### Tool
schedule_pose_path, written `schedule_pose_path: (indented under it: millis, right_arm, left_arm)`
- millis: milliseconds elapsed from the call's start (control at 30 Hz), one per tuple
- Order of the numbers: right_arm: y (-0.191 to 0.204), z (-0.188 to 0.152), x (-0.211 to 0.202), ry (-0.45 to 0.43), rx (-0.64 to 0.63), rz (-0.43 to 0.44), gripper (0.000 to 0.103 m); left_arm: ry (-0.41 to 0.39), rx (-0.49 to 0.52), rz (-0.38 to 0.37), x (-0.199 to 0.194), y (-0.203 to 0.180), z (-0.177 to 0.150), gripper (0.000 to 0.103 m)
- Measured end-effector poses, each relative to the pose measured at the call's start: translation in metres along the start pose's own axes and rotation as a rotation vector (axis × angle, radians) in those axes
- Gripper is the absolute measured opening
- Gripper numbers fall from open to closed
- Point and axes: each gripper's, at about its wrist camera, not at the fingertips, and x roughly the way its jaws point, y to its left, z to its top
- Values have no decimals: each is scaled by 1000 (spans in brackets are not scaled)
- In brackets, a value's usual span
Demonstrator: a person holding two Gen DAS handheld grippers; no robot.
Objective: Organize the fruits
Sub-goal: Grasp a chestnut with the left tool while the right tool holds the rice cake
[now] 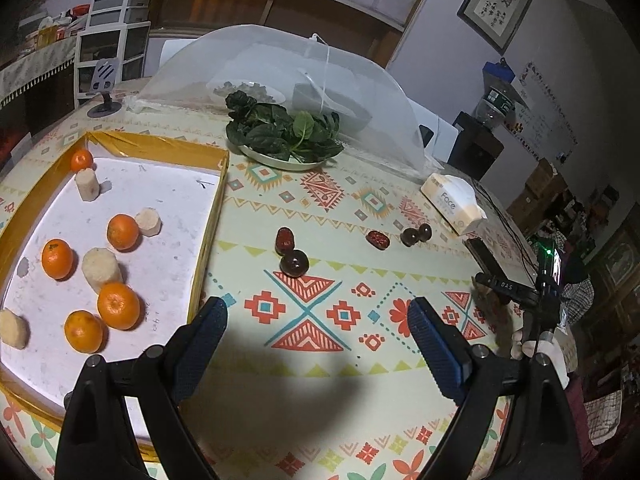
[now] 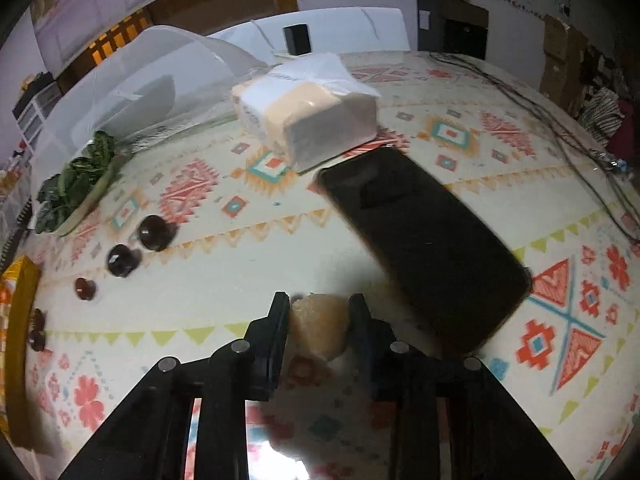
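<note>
- The table [image 1: 320, 208], under a cloth patterned in coral and teal, fills both views.
- A gauzy mesh food cover [image 1: 280, 76] stands at the far side over dishes that are hard to make out.
- A shallow tray with gold-yellow walls [image 1: 212, 216] sits on the left of the left wrist view; its floor is white.
- Inside the tray lie five oranges, among them one [image 1: 118, 305] near the front, and four pale peeled chunks, one [image 1: 101, 269] just beside that orange.
- A plate of dark leafy greens [image 1: 284, 132] stands just in front of the mesh cover.
- A black phone [image 2: 424, 240] lies face up in the right wrist view, its far end close to a wrapped tissue pack [image 2: 308, 112].
- The left gripper [image 1: 318, 320] hangs over bare cloth just right of the tray, its blue-padded jaws spread wide with nothing between them.
- The right gripper [image 2: 319, 316] is clamped on a pale peeled chunk of fruit [image 2: 318, 328], low over the table, just left of the phone.
- Small dark fruits are scattered on the cloth between tray and tissue pack: a round dark one [image 1: 294, 263] touching a wrinkled red date [image 1: 285, 239], another date [image 1: 378, 240] and a dark pair [image 1: 416, 235] further right.
</note>
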Motion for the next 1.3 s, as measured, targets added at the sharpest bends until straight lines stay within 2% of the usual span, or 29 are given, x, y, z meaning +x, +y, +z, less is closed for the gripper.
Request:
schedule_pose_path:
  millis: [300,433,600,767,833,900,933,1000,1067,1200,1300]
  right_arm:
    - [74,-18,-3,36,-124,200,33]
    - [96,-23,-1,3,-137,284,33]
    - [103,-25,4,-3,-128,333,33]
    - [100,-25,4,-9,-116,369,33]
    - [99,-25,4,-4,-114,380,33]
    - [99,-25,5,0,-114,387,33]
    - [99,-25,5,2,-114,389,33]
    - [99,-25,6,5,-114,393,33]
    - [99,-25,6,7,-115,397,33]
    - [100,-25,6,9,-116,399,33]
    - [100,-25,6,5,-118,398,33]
  left_arm:
    - [12,-69,-3,10,18,9,91]
    - [31,-75,19,22,20,16,91]
    - [42,-11,80,51,7,22,90]
    - [80,70,182,93,-6,26,89]
    - [92,100,210,106,-10,25,84]
    - [105,115,225,115,-11,25,69]
    - [112,124,233,119,-12,25,65]
    - [136,135,242,130,-12,24,43]
    - [153,137,242,137,-10,22,28]
    - [127,173,259,137,-16,18,25]
    - [106,160,246,127,-17,18,25]
